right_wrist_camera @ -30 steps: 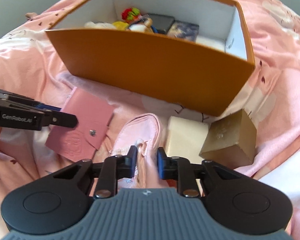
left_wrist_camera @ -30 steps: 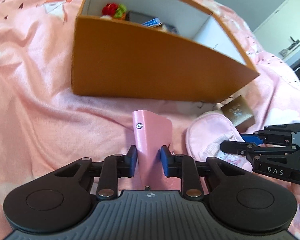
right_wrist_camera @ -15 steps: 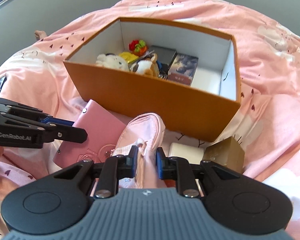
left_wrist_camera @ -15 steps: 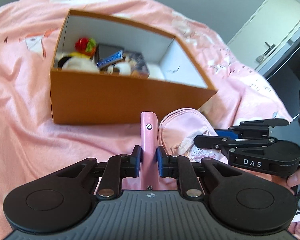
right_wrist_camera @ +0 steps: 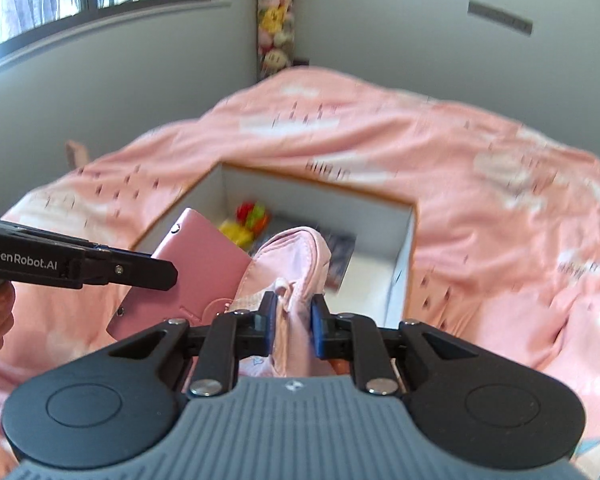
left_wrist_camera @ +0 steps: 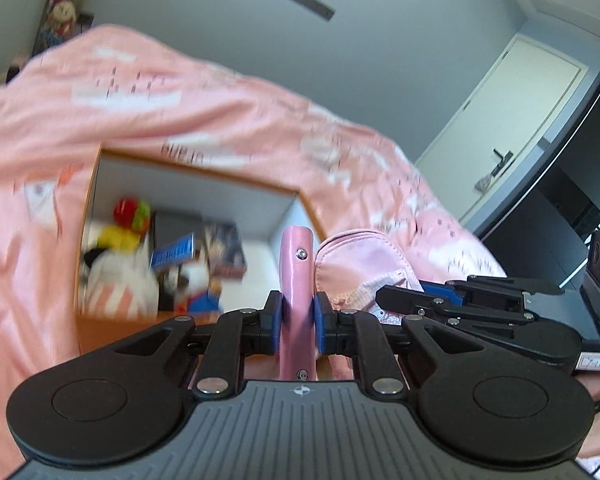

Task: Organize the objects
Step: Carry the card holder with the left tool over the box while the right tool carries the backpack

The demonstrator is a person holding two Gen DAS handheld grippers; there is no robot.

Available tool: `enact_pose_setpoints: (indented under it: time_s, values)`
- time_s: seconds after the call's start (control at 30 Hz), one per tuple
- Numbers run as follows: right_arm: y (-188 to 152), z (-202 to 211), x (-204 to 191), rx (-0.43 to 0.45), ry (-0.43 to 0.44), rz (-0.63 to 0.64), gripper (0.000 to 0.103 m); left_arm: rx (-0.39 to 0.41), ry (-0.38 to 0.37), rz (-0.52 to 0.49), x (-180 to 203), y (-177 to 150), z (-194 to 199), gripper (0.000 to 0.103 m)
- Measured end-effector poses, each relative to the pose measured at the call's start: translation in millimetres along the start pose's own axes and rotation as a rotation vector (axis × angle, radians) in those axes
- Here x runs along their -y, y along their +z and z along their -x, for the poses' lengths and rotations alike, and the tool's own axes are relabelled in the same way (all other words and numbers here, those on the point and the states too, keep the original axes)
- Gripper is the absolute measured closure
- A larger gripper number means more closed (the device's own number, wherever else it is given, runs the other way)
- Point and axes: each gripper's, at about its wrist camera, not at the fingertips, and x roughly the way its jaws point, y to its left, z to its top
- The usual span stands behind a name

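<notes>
Carrying both items clear of bedding, likely for drop into box (right_wrist_camera: 404,248) at 12 o'clock: left gripper (left_wrist_camera: 296,322) clamped on wallet (left_wrist_camera: 296,264); right gripper (right_wrist_camera: 293,322) clamped on pouch (right_wrist_camera: 296,256).

Bright daylight, motion blur — fisheye-warped edges

Left tool (left_wrist_camera: 296,318) is clamped on a pink wallet (left_wrist_camera: 296,272); right tool (right_wrist_camera: 293,320) is clamped on a pink pouch (right_wrist_camera: 296,264). Both are held side by side, angled downward.
</notes>
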Motion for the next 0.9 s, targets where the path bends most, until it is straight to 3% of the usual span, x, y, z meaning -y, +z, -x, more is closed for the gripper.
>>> enact_pose_setpoints:
  time_s: [0.23,0.43,0.7,0.9]
  values:
    - [34,-14,10,0.090,-0.103,0.016,0.085,0.026,-0.019,0.043,-3,40,-38,0.085]
    - [42,-49,18,0.072,-0.214,0.053,0.085,-0.073,-0.035,0.141,-30,42,-91,0.085]
    - [31,-86,32,0.019,-0.227,0.025,0.085,-0.182,-0.041,0.268,-71,32,-132,0.085]
    - [24,-103,41,-0.009,-0.208,0.019,0.085,-0.270,-0.038,0.296,-73,26,-163,0.085]
